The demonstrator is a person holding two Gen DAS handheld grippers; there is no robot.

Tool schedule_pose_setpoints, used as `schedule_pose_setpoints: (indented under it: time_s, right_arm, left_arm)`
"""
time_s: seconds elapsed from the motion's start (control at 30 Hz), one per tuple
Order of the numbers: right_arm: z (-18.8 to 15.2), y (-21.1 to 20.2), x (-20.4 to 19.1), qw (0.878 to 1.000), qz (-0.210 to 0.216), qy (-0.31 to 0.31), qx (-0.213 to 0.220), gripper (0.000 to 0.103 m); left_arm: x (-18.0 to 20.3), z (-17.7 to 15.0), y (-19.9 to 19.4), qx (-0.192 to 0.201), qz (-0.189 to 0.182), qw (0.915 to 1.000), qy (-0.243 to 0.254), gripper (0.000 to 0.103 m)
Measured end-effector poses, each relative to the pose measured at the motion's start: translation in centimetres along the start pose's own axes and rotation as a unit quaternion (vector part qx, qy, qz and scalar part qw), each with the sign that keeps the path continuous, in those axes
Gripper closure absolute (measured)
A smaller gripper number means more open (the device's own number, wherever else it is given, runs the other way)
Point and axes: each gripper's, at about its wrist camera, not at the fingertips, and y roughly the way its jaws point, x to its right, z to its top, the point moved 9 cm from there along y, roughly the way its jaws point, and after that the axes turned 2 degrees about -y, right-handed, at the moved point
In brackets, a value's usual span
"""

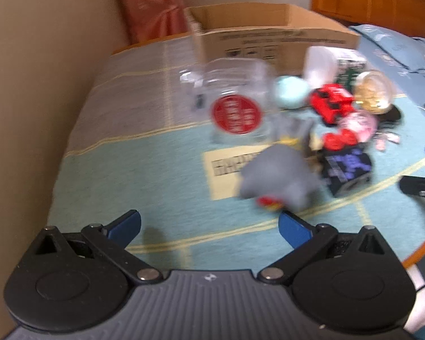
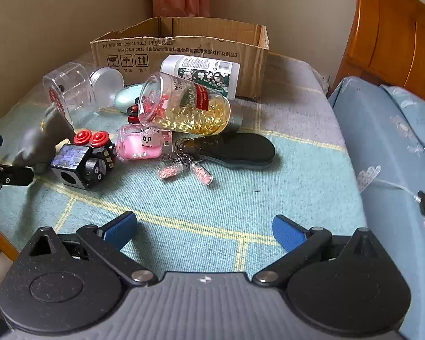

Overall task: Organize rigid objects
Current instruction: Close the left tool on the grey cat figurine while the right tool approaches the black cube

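— Teal blanket (image 2: 212,198) with yellow lines, spread over a bed; cardboard box (image 2: 181,48) at the far side, against a beige wall.

— Clutter just in front of the box?

— Heaped close together: clear jar (image 2: 68,90) with a red label, bottle of yellow capsules (image 2: 189,107) lying on its side, white bottle (image 2: 204,70) behind it, pink bottle (image 2: 141,143), black cube (image 2: 70,164), grey figure (image 2: 42,138) at the left end.

— Left gripper (image 1: 209,226)?

— Jaws wide apart, holding nothing, near the blurred grey figure.

— Right gripper (image 2: 204,226)?

— Also spread open, empty, above bare blanket, well apart from the heap.
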Motion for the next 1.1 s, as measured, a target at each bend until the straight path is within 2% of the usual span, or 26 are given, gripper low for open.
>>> schedule_pose_setpoints:
  time_s: [0.17,0.4,0.47,0.6,0.67,0.8,1.03,1.1]
  right_arm:
    - [0.0,0.1,0.0,1.0,0.001,-0.007,0.005,0.0]
    - [0.1,0.0,0.0,1.0,0.002,-0.008,0.006,0.0]
    - [0.0,0.0,0.0,1.0,0.003,-0.009,0.009,0.0]
    - [0.1,0.0,-0.1,1.0,0.004,-0.01,0.017,0.0]
    - [0.1,0.0,-0.1,1.0,0.003,-0.009,0.02,0.0]
    - [0.1,0.0,-0.1,1.0,0.002,-0.008,0.023,0.0]
    - [0.1,0.0,-0.1,1.0,0.004,-0.01,0.026,0.0]
    - [0.1,0.0,-0.1,1.0,0.005,-0.012,0.025,0.0]
  left_arm:
    - [-2.8,0.7,0.4,0.006,0.033,0.999,-0.028,0.001]
    - [-3.3,0.8,-1.6,0.022,0.033,0.9991,-0.017,0.001]
    - [-2.6,1.4,-3.1,0.045,0.014,0.9989,-0.009,0.001]
    - [0.4,3.0,-4.7,0.08,-0.055,0.9953,0.008,0.001]
    - [1.9,3.6,-4.1,0.074,-0.072,0.9944,0.019,0.001]
    - [3.6,3.6,-1.8,0.054,-0.07,0.9952,0.043,0.001]
    - [0.9,2.3,-0.9,0.033,-0.043,0.9984,0.019,0.001]
    - [-0.2,2.0,-0.8,0.031,-0.025,0.9991,0.013,0.001]
